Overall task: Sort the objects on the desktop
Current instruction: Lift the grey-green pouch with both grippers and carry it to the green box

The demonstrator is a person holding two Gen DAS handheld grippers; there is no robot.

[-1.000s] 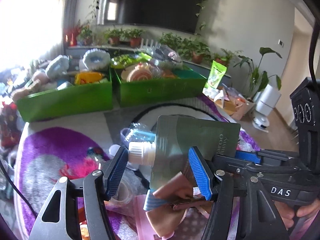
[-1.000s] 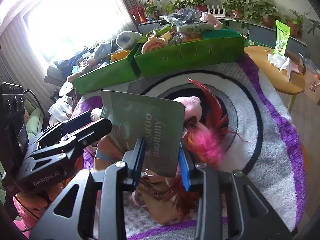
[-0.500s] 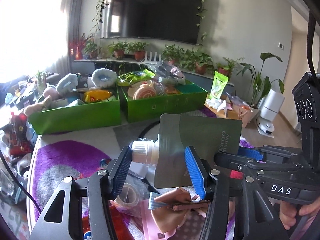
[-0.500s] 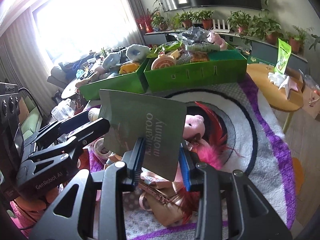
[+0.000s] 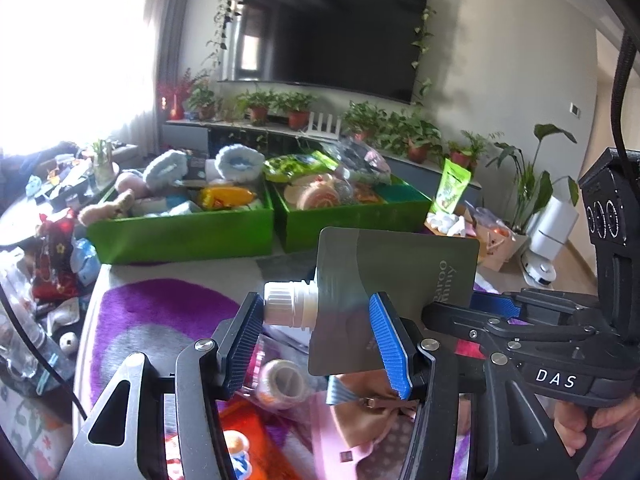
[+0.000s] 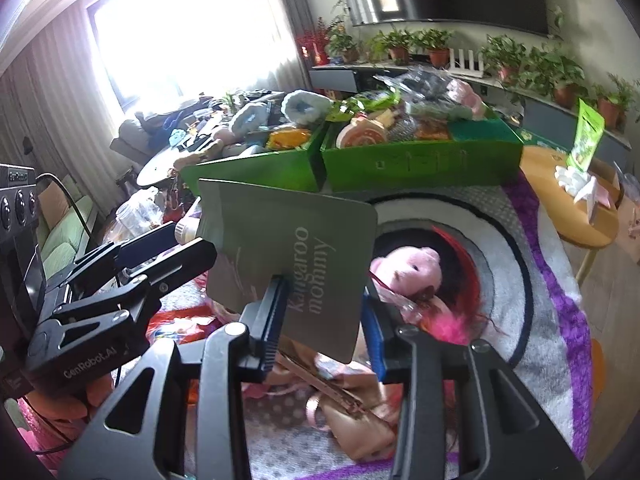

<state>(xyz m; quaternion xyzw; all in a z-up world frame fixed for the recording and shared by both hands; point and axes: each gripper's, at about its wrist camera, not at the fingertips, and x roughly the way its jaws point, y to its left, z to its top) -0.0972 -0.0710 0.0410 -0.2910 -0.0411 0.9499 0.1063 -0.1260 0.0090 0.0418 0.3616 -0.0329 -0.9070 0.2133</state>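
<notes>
We hold a grey-green spouted pouch (image 5: 394,280) printed "kangaroo mommy" in the air above the purple-and-white rug (image 6: 560,292), between both grippers. Right gripper (image 6: 326,320): jaws clamped on the pouch's lower edge, pouch face upright. Left gripper (image 5: 320,330): blue pads either side of the white screw cap (image 5: 286,305); one pad touches the cap end, the other presses the pouch body, so we read it as closed on the pouch. Beyond it stand two green bins (image 5: 180,236), side by side and heaped with items. Below the pouch on the rug: pink plush pig (image 6: 408,272), tape roll (image 5: 282,384), pink bow (image 6: 356,412).
</notes>
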